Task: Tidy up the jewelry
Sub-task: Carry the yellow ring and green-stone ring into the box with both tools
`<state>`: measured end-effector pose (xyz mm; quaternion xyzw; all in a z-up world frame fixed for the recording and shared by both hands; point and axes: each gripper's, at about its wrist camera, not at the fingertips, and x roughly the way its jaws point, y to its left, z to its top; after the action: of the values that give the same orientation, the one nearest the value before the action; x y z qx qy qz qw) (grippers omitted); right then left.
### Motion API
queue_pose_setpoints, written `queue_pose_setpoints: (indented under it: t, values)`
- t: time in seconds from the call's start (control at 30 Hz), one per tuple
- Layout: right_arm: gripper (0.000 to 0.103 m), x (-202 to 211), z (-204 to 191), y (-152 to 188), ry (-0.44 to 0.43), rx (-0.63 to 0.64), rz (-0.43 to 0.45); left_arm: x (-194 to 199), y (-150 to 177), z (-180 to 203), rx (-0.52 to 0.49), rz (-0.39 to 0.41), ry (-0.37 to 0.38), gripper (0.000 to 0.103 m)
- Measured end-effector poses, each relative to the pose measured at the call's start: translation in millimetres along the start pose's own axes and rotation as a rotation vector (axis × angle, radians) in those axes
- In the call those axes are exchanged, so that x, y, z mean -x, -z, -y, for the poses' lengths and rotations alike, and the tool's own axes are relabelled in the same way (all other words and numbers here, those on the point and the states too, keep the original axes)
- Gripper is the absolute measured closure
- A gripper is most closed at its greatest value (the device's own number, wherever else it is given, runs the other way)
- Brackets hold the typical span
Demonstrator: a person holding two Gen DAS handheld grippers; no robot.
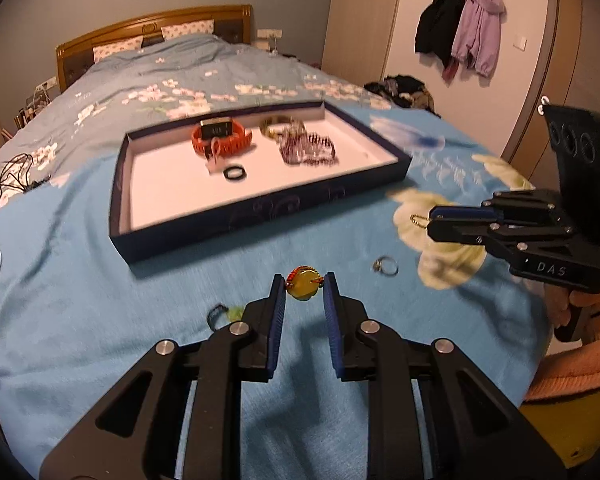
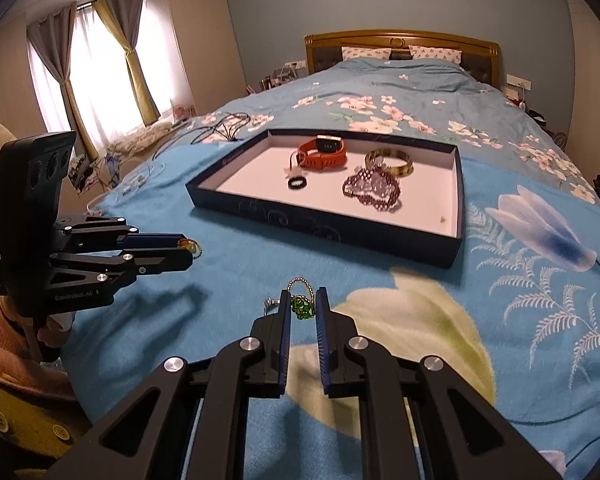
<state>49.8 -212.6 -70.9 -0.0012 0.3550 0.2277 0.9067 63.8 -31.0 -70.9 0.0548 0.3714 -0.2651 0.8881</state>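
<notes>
Holding a yellow bead between my left fingers, nearly closed; my right fingers pinch a green charm. Tray lies beyond both fingertips, ring between.

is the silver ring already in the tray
No, the silver ring lies on the blue bedspread, outside the tray.
</notes>
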Motion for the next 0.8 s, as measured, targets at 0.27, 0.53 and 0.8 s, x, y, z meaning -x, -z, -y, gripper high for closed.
queue_pose_setpoints:
  t: [0.27,0.53,0.8]
  values:
    - [0.092,3,1,-15,-0.005,-0.012,0.057,13,-16,-3,0.006,0.066,-0.013,0.083]
    - [0.092,1,0,-32,-0.015,-0.01,0.095,20,-31,-6,0.01,0.114,-0.021,0.083]
    - [0.092,1,3,-44,-0.008,-0.004,0.123,21,-39,-11,0.016,0.138,-0.047,0.083]
